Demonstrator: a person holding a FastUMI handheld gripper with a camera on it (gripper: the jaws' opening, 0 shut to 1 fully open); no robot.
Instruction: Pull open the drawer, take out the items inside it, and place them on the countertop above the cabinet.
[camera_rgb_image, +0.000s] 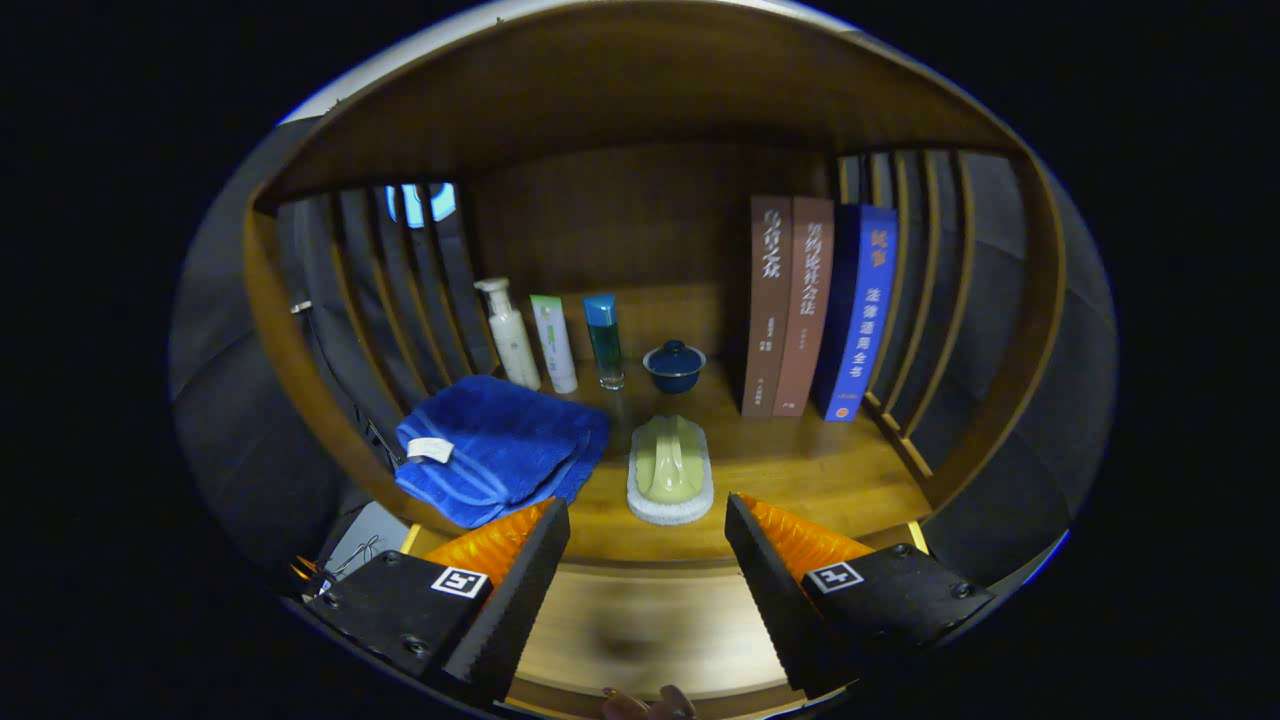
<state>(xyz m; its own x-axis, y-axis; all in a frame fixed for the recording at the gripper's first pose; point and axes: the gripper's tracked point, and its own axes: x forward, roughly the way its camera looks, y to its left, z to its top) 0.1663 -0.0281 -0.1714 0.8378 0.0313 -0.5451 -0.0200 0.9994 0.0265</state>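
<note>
My gripper-mounted fisheye looked forward and slightly down along my parted fingers (560, 520) into the wooden shelf bay (800, 470), close in front of its edge, facing the back panel.

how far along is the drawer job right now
Done, by the look of it: a blue towel and a scrub brush already lie on the countertop, though I can't tell whether they came from the drawer. In hand: nothing; the gripper is open, fingers apart with the brush just ahead of them. Left: unclear, since the wooden surface below the fingers is blurred and I can't tell what the drawer holds.
</note>
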